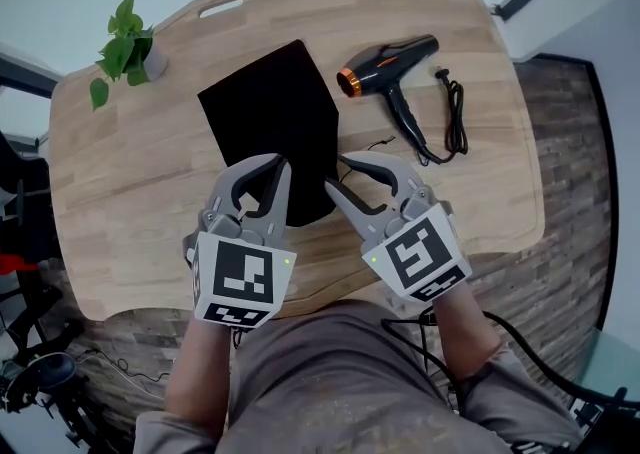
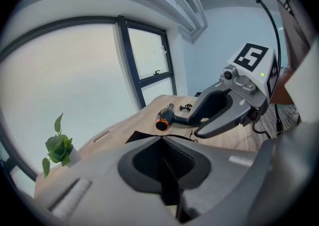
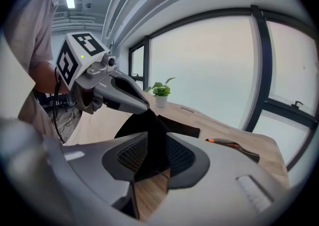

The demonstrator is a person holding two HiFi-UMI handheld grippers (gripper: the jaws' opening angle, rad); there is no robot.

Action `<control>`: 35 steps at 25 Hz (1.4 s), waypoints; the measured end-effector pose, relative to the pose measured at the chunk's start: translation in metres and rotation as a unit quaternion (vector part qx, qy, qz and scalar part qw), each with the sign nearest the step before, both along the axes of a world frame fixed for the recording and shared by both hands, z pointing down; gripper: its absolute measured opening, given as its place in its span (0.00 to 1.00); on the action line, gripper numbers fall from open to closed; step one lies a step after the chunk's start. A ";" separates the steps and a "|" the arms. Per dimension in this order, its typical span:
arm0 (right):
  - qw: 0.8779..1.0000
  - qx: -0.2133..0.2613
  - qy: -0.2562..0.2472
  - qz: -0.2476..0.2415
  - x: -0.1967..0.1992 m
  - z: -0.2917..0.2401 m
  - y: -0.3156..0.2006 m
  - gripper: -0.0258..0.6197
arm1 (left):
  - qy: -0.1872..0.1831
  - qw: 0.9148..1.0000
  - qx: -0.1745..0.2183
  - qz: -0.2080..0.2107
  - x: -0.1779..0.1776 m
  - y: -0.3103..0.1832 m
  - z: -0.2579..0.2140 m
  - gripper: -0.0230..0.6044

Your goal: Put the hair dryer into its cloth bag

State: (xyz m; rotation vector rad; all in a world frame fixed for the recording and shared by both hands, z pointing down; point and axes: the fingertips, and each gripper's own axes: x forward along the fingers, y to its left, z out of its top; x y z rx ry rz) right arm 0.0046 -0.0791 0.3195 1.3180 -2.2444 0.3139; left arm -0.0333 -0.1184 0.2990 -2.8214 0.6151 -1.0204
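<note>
A wooden worktop carries a black cloth bag; the left tool is clamped on its near edge; the right tool has its jaws partly parted, cloth hanging between them; the hair dryer lies just beside the bag, outside it.

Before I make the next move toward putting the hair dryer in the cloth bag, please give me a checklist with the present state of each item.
1. Left gripper holds the cloth bag: ok, jaws shut on its edge.
2. Right gripper holds the bag: not ok, jaws apart, cloth loose between them.
3. Bag opened wide enough: cannot tell, the grippers cover its near edge.
4. Hair dryer free: ok, lies on the table right of the bag, untouched.
5. Cord clear of the bag: ok.
</note>
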 end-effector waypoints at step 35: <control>0.998 -0.002 -0.037 -0.057 0.048 -0.006 -0.010 0.31 | -0.024 0.999 -0.037 -0.025 0.040 -0.006 -0.001 0.05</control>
